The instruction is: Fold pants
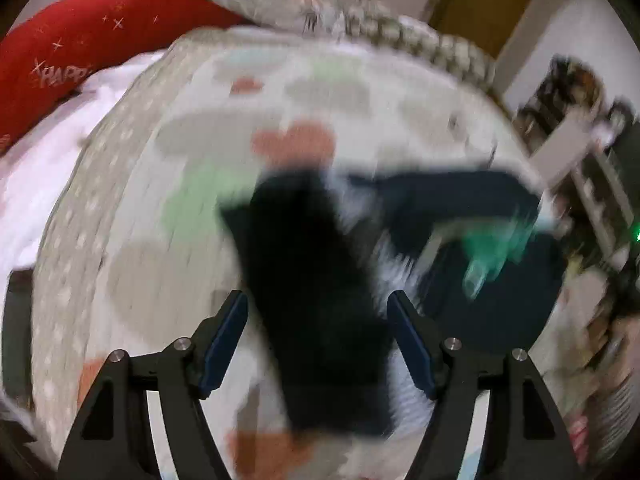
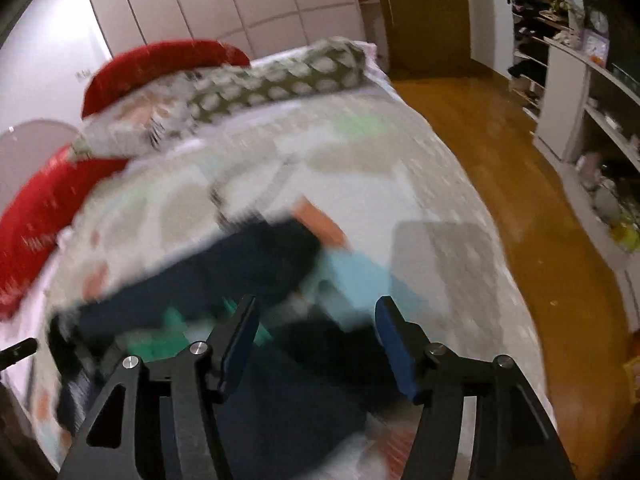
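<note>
Dark navy pants point(image 1: 320, 288) lie spread on the patterned bedspread point(image 1: 160, 184), blurred by motion. One leg runs up between my left gripper's fingers, another part stretches right point(image 1: 460, 196) with a green patch point(image 1: 492, 248). My left gripper point(image 1: 318, 316) is open above the leg, holding nothing. In the right wrist view the pants point(image 2: 224, 276) lie across the bedspread point(image 2: 360, 168). My right gripper point(image 2: 316, 320) is open above them, empty.
Red cushions point(image 1: 100, 40) and a patterned pillow point(image 2: 280, 80) lie at the head of the bed. A wooden floor point(image 2: 520, 184) and cluttered white shelves point(image 2: 580, 120) are to the right of the bed. White wardrobes point(image 2: 240, 0) stand behind.
</note>
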Action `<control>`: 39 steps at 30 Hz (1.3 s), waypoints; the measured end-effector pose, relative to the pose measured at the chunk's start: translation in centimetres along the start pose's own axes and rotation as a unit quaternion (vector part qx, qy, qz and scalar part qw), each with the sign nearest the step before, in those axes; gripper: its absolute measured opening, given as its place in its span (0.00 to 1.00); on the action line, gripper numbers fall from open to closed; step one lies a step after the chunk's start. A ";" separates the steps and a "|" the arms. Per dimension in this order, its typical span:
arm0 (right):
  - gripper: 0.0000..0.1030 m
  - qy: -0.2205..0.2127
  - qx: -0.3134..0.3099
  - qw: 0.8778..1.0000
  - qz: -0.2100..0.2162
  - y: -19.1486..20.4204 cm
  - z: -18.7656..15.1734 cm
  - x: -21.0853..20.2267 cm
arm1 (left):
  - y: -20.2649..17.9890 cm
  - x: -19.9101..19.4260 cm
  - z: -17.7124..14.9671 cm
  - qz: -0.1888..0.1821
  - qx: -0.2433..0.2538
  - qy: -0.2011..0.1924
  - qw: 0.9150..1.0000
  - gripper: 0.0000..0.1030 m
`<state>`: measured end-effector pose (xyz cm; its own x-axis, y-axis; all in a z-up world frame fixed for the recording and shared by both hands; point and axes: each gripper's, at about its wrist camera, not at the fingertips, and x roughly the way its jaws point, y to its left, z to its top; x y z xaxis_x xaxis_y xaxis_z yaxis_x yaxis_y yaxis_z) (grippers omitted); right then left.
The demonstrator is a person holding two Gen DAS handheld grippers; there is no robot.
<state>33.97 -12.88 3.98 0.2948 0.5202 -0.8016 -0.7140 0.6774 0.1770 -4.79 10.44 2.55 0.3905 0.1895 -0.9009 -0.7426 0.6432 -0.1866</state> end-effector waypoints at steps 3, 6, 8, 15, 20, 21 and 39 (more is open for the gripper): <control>0.63 0.008 0.004 1.000 -0.002 -1.3 -2.7 0.5 | -1.4 2.8 -3.6 -0.005 0.016 0.046 0.999 0.69; 0.63 0.020 0.015 1.000 -0.007 -1.3 -3.8 2.2 | -4.0 4.7 -4.3 0.036 0.038 0.026 0.998 0.59; 0.21 0.028 0.025 0.999 -0.008 -0.6 -4.4 2.7 | -4.4 4.4 -3.4 0.028 0.028 0.025 0.999 0.30; 0.14 0.059 0.101 0.989 0.093 -1.2 -5.4 -1.2 | -1.1 -0.8 -2.6 0.019 -0.003 -0.004 1.000 0.24; 0.31 0.065 0.072 0.992 0.077 -1.0 -8.1 -3.0 | 0.3 -0.9 -4.7 0.031 0.011 -0.003 0.999 0.38; 0.32 0.062 0.059 0.995 0.053 -1.0 -8.5 -3.2 | 0.5 -1.2 -5.3 0.023 0.010 -0.005 1.000 0.40; 0.07 0.077 0.123 0.989 0.031 2.3 3.3 8.5 | 5.6 -5.2 -10.7 -0.023 -0.087 -0.090 0.992 0.41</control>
<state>36.96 -5.16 -0.53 0.1416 0.4914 -0.8594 -0.5453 0.7632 0.3465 -16.84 5.15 2.03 0.5055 0.3013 -0.8086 -0.7983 0.5188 -0.3058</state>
